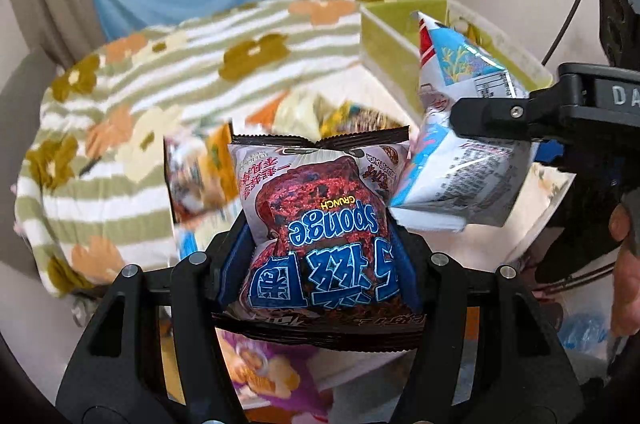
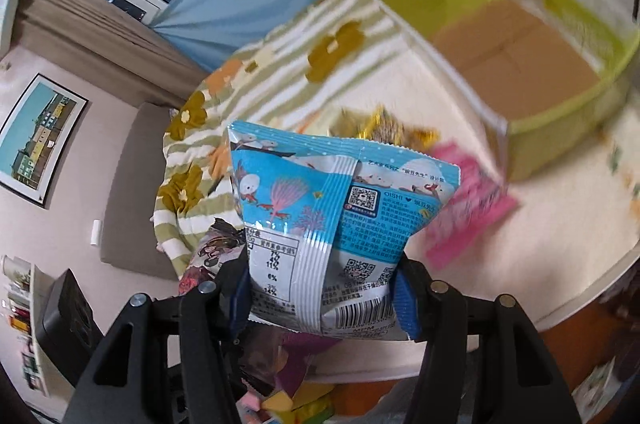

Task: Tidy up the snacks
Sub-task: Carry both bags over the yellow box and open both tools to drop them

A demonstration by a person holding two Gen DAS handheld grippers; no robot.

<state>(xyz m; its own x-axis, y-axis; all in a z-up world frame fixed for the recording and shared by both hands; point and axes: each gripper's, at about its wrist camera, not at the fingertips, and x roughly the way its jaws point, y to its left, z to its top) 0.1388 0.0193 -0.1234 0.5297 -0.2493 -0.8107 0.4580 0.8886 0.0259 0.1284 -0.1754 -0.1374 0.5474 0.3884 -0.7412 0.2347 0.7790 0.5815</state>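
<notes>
Both grippers have a snack bag each right now. The left gripper [image 1: 324,248] is clamped on a Sponge Crunch bag [image 1: 320,220], the red-brown chocolate one with big blue lettering, and its blue pads [image 1: 230,264] press into both sides so the pack bulges between them. It hangs above the table, over a blurry heap of other snack packs [image 1: 200,176].

The right gripper [image 2: 324,298] is squeezed onto a light blue Oishi bag [image 2: 320,208], back side facing the camera, with QR codes, a barcode and the nutrition table showing. The bag sticks up and forward from the jaws. In the left wrist view that same blue bag [image 1: 464,164] sits just right of the Sponge Crunch one, pinched by the other tool's black finger.

Further back on the white table [image 2: 540,244] there's a green box [image 2: 516,36] with a bare cardboard bottom. Between it and the blue bag lie a pink pack [image 2: 468,208] and some gold-wrapped candies [image 2: 384,128], too blurry to tell more. A striped flower-print blanket [image 1: 160,76] covers the far side.
</notes>
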